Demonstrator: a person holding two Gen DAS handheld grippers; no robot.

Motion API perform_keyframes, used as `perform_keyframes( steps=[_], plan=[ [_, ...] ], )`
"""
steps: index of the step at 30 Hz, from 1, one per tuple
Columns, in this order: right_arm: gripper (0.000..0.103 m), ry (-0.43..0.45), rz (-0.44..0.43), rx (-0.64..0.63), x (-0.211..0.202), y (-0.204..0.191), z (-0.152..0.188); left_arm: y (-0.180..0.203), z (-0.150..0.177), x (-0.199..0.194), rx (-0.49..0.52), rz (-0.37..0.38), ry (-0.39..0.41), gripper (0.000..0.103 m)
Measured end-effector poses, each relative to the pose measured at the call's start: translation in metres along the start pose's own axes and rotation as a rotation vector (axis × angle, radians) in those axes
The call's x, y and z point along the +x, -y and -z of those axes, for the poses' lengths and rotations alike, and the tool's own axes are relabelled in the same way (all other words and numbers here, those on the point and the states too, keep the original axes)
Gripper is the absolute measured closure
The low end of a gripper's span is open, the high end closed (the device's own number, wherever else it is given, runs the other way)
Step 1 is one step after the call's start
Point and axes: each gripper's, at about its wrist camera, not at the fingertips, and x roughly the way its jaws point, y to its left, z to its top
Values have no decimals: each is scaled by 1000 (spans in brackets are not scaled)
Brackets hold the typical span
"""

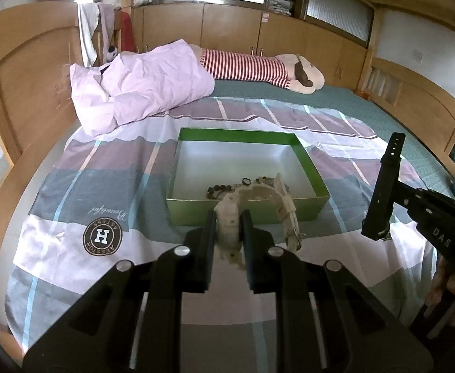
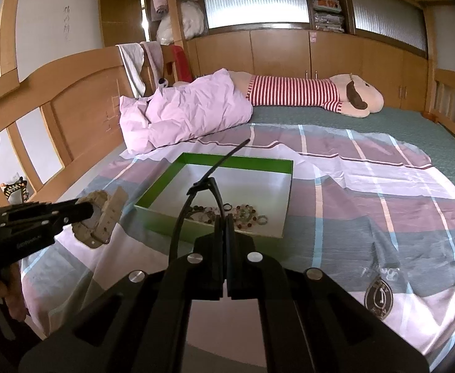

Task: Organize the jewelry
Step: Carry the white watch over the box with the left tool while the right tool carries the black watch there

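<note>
Both tongs are gripping watches above the bed. Left tongs [image 1: 229,217] are clamping the case of a cream watch [image 1: 258,208], its band curling free beyond the pads and hanging just short of the green box's [image 1: 249,209] near wall — held by the thick middle, probably so the strap can drop in without snagging. Right tongs [image 2: 223,217] are pinching a black watch [image 2: 208,183] by one thin strap end, the pads almost touching; the rest is arching up and away over the box, its free tip pointing toward the far rim.

Beaded bracelets and rings [image 2: 243,213] are lying loose on the box floor along the near wall, leaving the far half bare — that looks like the place for the watches. Around the box the patterned sheet [image 1: 109,192] is lying flat, and the pink duvet [image 1: 140,87] and striped plush toy [image 1: 252,68] are sitting well back toward the head of the bed, so both hands seem to have free room on either side; the low box walls are the only edge to clear.
</note>
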Motion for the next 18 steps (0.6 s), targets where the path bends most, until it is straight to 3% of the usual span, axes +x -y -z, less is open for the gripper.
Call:
perform_keyframes(
  steps=[7,8,9,10,13,16,18],
  plan=[
    [100,37,1,54,71,19,-37,-2,-7,5,-15,-4,5,86],
    [93,39,1,57,84,22,-38,-2,-7,5,-16,-5,4,86],
    [65,22,14,57,93,24,-38,-2,-7,7,-17,-7,1,86],
    [54,-14,37,68,102,28,-37,-2,-7,9,-17,-8,-2,86],
    [50,-14,27,152,92,44,-31,-3,-7,15,-19,-12,-16,86],
    [48,24,21,159,66,51,-34,-5,-8,19,-22,-15,-22,86],
    [42,36,35,154,54,54,-34,-5,-10,22,-25,-14,-24,86]
  ],
)
